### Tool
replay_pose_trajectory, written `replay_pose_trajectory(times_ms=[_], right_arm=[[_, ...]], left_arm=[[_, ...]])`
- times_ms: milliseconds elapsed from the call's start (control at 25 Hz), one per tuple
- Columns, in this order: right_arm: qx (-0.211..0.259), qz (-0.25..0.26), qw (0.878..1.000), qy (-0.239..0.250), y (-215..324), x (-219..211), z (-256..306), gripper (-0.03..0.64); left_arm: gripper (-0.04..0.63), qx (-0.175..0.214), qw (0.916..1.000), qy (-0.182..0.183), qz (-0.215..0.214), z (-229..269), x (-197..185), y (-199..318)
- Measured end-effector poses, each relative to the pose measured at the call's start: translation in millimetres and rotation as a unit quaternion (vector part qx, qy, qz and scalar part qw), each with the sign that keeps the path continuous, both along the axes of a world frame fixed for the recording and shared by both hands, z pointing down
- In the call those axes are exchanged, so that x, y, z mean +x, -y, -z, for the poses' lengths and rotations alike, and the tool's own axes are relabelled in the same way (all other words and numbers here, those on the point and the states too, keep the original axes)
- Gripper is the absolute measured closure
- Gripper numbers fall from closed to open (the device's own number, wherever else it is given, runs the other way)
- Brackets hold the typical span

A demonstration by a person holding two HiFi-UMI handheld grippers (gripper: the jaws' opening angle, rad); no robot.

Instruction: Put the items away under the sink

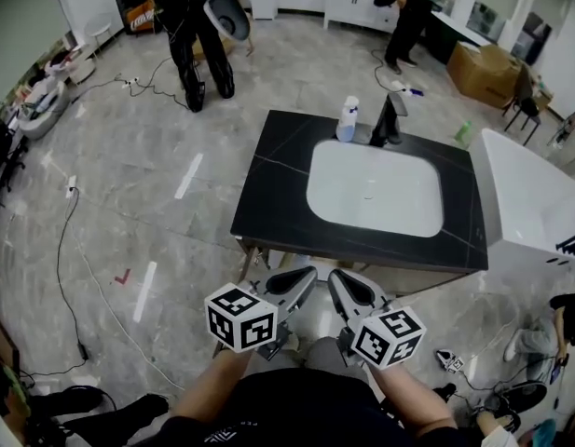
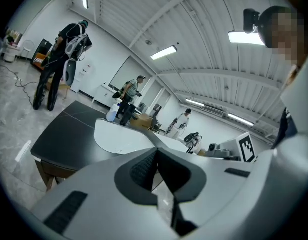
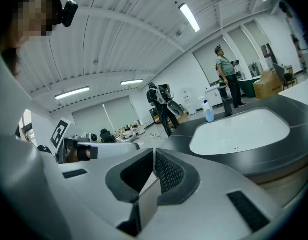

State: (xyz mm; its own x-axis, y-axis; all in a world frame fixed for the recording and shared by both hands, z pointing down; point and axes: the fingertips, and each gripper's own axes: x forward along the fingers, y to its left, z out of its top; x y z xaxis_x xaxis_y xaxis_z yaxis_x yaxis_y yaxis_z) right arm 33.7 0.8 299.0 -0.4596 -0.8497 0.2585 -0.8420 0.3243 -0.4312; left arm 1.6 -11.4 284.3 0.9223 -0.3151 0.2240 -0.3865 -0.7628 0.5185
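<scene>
A black-topped vanity [image 1: 273,184] holds a white basin [image 1: 376,189]. At its far edge stand a black faucet [image 1: 390,119] and a white bottle with a blue cap [image 1: 348,117]. The bottle [image 2: 112,113] [image 3: 208,111] also shows in both gripper views. My left gripper [image 1: 294,283] [image 2: 156,151] and right gripper [image 1: 348,289] [image 3: 154,151] hang side by side just short of the vanity's near edge, tips pointing at it. Both are shut with nothing between the jaws. The space under the sink is hidden from here.
A white unit [image 1: 529,203] stands close against the vanity's right side. A green bottle [image 1: 464,133] and a cardboard box [image 1: 483,68] sit on the floor behind. Cables [image 1: 68,240] trail across the floor at left. People [image 1: 198,26] stand at the back.
</scene>
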Motion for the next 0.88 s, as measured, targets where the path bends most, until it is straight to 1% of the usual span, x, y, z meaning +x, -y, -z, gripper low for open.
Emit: replay_pose_trajectory(times_ms=[160, 360, 560, 640, 880], right_arm=[[-0.002, -0.002, 1.0, 0.005, 20.5, 0.9, -1.1, 0.578], [0.011, 0.003, 1.0, 0.005, 58.3, 10.2, 7.8, 0.578], [0.019, 0.007, 1.0, -0.002, 98.5, 36.1, 18.2, 0.577], [0.02, 0.011, 1.0, -0.008, 113.6, 45.9, 20.1, 0.578], [0.023, 0.017, 1.0, -0.008, 155.6, 71.8, 20.3, 0.577]], left_arm=[[0.595, 0.017, 0.9997, 0.019, 0.004, -2.7, 0.8, 22.6], [0.595, 0.016, 0.9998, 0.014, 0.006, 0.2, 10.2, 52.3], [0.595, 0.017, 0.9996, 0.011, 0.019, 5.5, 31.6, 88.4], [0.595, 0.022, 0.9995, 0.012, 0.02, 9.2, 42.3, 103.2], [0.595, 0.028, 0.9993, 0.016, 0.021, 8.4, 71.7, 143.5]])
